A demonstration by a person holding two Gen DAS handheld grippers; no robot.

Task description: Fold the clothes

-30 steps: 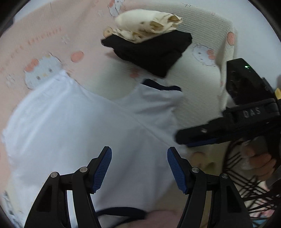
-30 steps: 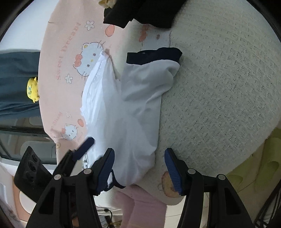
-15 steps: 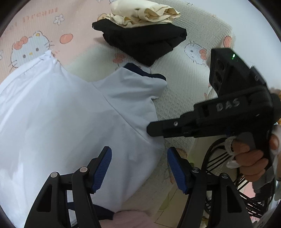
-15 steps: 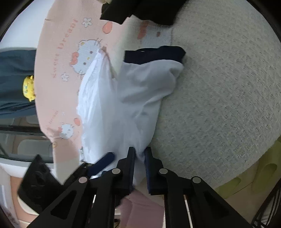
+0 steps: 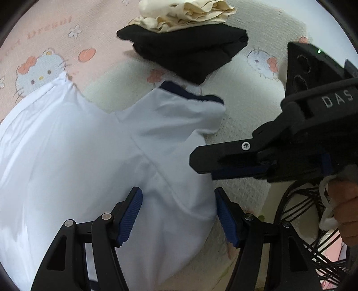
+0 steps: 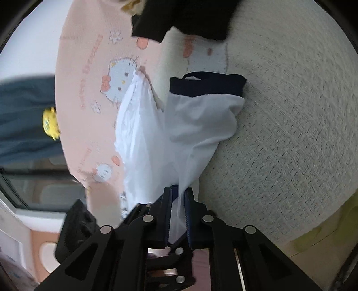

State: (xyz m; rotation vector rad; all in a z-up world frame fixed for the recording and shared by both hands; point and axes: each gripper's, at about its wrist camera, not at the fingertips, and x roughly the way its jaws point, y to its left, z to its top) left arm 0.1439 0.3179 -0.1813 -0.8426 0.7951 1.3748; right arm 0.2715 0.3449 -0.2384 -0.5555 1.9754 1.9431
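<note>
White shirt [image 5: 78, 156] lies spread on the bed [image 6: 290, 134], on the pink cat-print blanket [image 5: 44, 44]; navy-trimmed sleeve [image 6: 205, 105] points toward the stack of folded black [image 5: 190, 51] and cream [image 5: 185, 11] clothes beyond.

My right tool [image 6: 177, 194] is pinched down on the shirt's near edge, white cloth visible between its pads, having just snapped closed on it. My left tool [image 5: 177, 201] is about half open, jaws just narrowed a little, straddling the body fabric near the shoulder seam; pads not yet pressing.

To do it well, I judge: bring the left down until one pad slides under the edge, take a single layer, pinch level with the right grip so the fold line runs straight. Lift both together and keep the cloth taut.

Hard to tell: collar and hem are cut off below the left view. How many layers the right holds, I cannot say. The far side of the shirt is bunched.
</note>
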